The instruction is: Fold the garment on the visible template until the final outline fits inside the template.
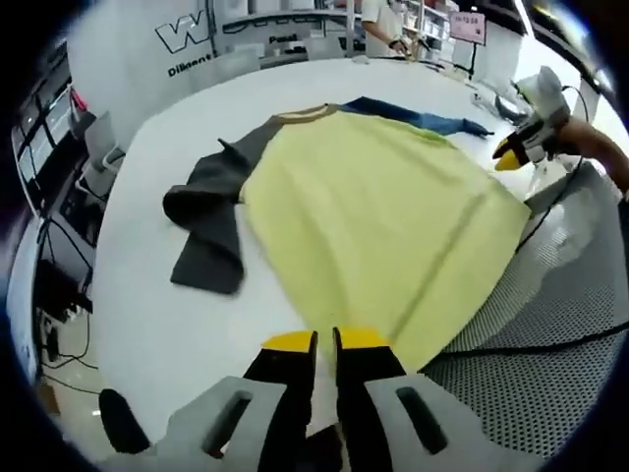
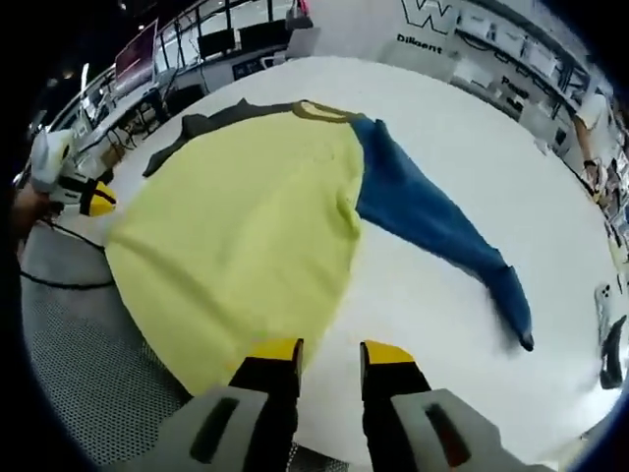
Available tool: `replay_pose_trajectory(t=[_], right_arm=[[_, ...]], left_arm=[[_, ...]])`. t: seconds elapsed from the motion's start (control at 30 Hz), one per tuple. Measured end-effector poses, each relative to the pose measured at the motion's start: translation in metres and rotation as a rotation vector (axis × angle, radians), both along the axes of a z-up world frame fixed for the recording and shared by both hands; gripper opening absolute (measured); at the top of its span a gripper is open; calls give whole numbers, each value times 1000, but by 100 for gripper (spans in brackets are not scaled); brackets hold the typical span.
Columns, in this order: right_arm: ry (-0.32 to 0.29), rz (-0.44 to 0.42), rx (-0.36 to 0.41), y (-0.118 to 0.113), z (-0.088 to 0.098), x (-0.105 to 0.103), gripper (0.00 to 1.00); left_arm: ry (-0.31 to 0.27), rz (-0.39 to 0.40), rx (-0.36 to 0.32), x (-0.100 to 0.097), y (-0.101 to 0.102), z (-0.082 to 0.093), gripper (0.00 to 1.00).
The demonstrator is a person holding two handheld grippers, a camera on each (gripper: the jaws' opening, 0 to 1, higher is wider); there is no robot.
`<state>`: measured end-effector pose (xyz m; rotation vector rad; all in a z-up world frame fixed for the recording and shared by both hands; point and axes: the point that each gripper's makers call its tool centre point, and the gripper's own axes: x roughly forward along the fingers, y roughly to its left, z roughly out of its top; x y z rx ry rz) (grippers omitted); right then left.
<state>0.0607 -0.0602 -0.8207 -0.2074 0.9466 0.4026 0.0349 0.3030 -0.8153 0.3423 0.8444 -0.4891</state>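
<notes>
Item: shirt (image 1: 373, 226), yellow body with one grey sleeve (image 1: 211, 221) and one blue sleeve (image 2: 432, 221), lying spread flat on the white counter (image 1: 167, 324); hem hanging near the counter edge beside a perforated grey mat (image 1: 570, 324). Collar pointing away from both tools. No template outline can be made out under the cloth.

Step in hand, as judged: starting the first fold, most likely bringing a sleeve or the hem inward. Doing it well is calling for pinching only the top layer at the hem corners, lifting both sides evenly, and laying the cloth over without dragging the body off its spot or letting it slide off the edge.

Left tool (image 1: 324, 341): jaws standing nearly closed, a thin gap between the yellow tips, hovering over the hem edge; whether cloth is caught cannot be told.

Right tool (image 2: 329, 352): jaws standing parted, gripping nothing, hovering at the hem beside the blue sleeve
</notes>
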Motion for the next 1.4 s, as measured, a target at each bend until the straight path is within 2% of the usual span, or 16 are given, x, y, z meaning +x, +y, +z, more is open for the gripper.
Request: replay_pose_trajectory(t=[0.1,0.17,0.3,0.4,0.63,0.7,0.93,1.17,1.23,1.4], right_arm=[[-62,-24,-41,-16,9,12,19],[-94,-54,-60,-27,14,20,20],[-118,-92,-77,-41,17,29,20],[-127,-122,-83,-55,20,37,20],[-150,-181,-108,-80,22,50,20],[-195,-221,-117,-90,26,58,19],[-229,-279,-128,-111,23,74,20],[-222,-305,-144,-130,12,85,18],[-198,-305,-144,-133,6,86,19],[-170,-254,-153,-133,-11,90,19]], left_arm=[[-62,-3,-27,9,-6,6,10],[-93,-4,-70,13,-15,11,12],[-103,-9,-92,15,-23,12,12],[-137,-9,-110,19,-33,16,12],[-160,-14,-117,22,-36,19,10],[-158,25,-140,23,-33,19,11],[-174,70,-207,27,-31,26,12],[-196,57,-219,34,-39,35,12],[-202,54,-225,36,-43,39,12],[-214,45,-238,42,-53,44,13]])
